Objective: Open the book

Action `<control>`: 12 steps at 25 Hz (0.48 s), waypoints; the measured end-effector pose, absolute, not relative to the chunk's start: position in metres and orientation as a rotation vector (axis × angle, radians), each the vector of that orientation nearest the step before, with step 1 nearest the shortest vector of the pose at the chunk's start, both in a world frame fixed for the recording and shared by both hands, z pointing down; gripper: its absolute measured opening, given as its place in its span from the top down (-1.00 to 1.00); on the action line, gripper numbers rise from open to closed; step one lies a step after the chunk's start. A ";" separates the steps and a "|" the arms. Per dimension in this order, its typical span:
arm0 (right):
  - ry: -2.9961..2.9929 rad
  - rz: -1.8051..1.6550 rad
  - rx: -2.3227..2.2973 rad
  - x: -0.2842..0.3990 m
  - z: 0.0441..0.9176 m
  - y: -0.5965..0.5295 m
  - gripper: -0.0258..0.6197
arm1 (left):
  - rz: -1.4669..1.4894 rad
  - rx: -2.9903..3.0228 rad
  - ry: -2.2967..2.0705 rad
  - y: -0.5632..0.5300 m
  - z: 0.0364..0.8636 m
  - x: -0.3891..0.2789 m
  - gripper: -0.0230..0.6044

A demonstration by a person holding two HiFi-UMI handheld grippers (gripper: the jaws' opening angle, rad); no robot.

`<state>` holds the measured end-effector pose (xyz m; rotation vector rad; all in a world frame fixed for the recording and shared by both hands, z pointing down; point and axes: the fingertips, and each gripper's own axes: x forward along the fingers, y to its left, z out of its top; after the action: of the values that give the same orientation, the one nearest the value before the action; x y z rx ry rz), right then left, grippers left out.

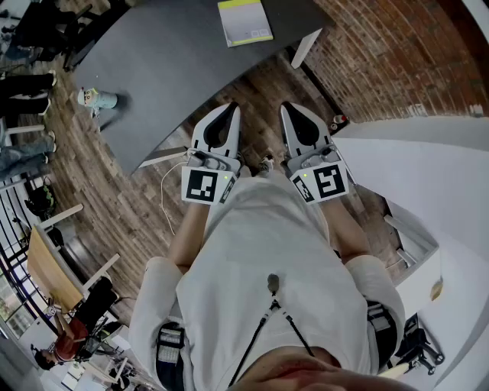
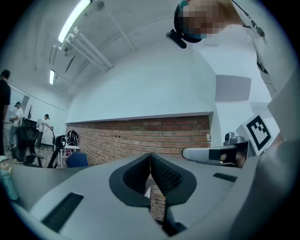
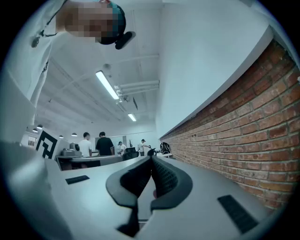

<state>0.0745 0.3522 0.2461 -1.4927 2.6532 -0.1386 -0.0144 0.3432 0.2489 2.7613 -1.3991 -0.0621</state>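
The book (image 1: pixel 244 21), closed, with a yellow-green and white cover, lies at the far edge of the dark grey table (image 1: pixel 176 69). I hold both grippers side by side close to my body, over the wooden floor and short of the table's near edge. My left gripper (image 1: pixel 231 109) is shut with nothing in it, its fingertips meeting in the left gripper view (image 2: pixel 150 157). My right gripper (image 1: pixel 289 109) is likewise shut and empty (image 3: pixel 151 159). Both point level, away from me. Neither gripper view shows the book.
A small figurine (image 1: pixel 95 98) stands at the table's left edge. A brick wall (image 1: pixel 397 53) runs along the right, with a white counter (image 1: pixel 428 176) beside me. Several people (image 3: pixel 93 146) stand far off in the room. Chairs and desks sit at the left.
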 end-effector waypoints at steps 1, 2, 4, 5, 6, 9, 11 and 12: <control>2.654 -0.136 -1.487 0.070 0.245 0.354 0.81 | -0.073 2.758 -1.404 0.344 0.248 -0.018 0.85; 2.655 -0.133 -1.483 0.065 0.244 0.356 0.81 | -0.080 2.753 -1.407 0.345 0.248 -0.022 0.85; 2.658 -0.130 -1.483 0.059 0.243 0.357 0.81 | -0.091 2.737 -1.408 0.347 0.251 -0.028 0.85; 2.658 -0.132 -1.488 0.056 0.243 0.356 0.81 | -0.095 2.728 -1.403 0.348 0.253 -0.030 0.85; 2.658 -0.133 -1.494 0.053 0.243 0.356 0.81 | -0.095 2.724 -1.394 0.350 0.256 -0.032 0.85; 2.658 -0.126 -1.503 0.041 0.240 0.354 0.81 | -0.095 2.731 -1.369 0.351 0.259 -0.040 0.85; 2.665 -0.120 -1.506 0.033 0.239 0.352 0.81 | -0.100 2.729 -1.366 0.350 0.260 -0.048 0.85; 2.668 -0.118 -1.508 0.029 0.240 0.350 0.81 | -0.093 2.727 -1.363 0.349 0.262 -0.053 0.85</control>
<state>0.0290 0.3505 0.2396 -1.5077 2.6680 -0.1179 -0.0532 0.3489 0.2616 2.7273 -1.3633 -0.0928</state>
